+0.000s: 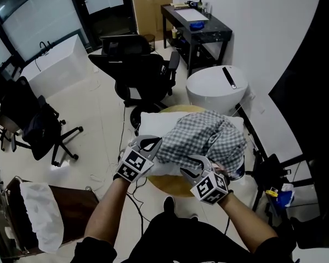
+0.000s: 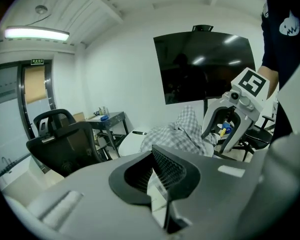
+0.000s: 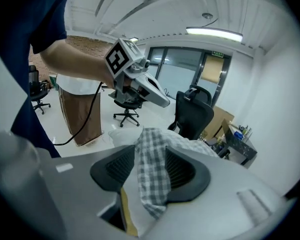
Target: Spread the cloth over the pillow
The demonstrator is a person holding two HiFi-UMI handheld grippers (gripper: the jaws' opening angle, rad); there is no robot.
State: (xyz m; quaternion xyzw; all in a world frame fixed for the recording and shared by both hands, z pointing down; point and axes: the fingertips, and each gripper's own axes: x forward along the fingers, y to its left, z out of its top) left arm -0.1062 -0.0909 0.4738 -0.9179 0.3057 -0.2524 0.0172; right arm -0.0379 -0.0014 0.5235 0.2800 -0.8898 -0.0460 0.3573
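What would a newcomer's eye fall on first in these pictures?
A crumpled grey checked cloth heaped on a white pillow, on a round wooden table in the middle. The left gripper is shut at the pillow's near left edge; the right gripper is open with cloth between its jaws.

Cloth: thin woven check fabric, matt, soft creases. Pillow: white fabric cover, matt, smooth. Round table top: pale wood look, slight sheen. Left gripper and right gripper bodies: grey plastic, matt, smooth. Pads: black, finely ribbed, rubbery look. Floor: light tile, glossy, reflective.
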